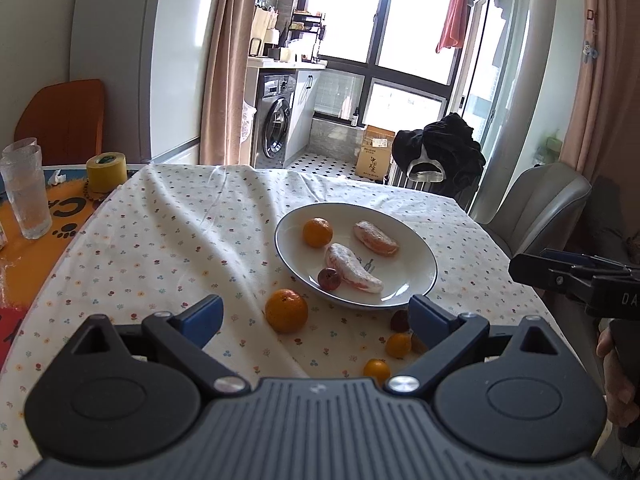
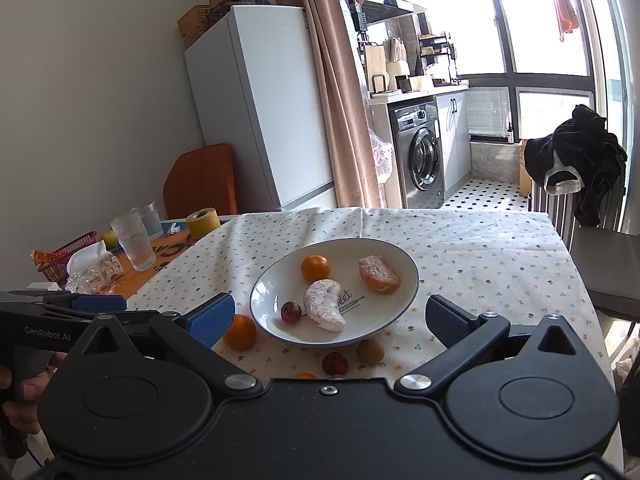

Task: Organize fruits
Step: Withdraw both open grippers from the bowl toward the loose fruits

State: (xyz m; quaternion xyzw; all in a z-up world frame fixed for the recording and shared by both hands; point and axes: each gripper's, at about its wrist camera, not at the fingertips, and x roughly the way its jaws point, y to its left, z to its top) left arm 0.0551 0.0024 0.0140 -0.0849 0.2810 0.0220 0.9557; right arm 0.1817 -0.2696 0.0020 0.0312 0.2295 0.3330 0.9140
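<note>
Both tools hover wide open and empty before the white plate (image 1: pixel 416 258): the left gripper (image 1: pixel 316 314) near a mandarin (image 1: pixel 286 310) beside the plate's rim, the right gripper (image 2: pixel 331 314) above loose small fruits (image 2: pixel 334 363), while another mandarin (image 2: pixel 315 268), two pomelo segments (image 2: pixel 323 309) and a small red fruit (image 2: pixel 291 311) lie on the plate

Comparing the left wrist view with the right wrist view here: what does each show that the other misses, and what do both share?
Only the left wrist view shows two small orange fruits near the plate. Only the right wrist view shows the red basket, tissue pack and a tan round fruit. Both show the white plate holding a mandarin, two peeled segments and a small red fruit, the loose orange, glasses, and yellow tape.
</note>
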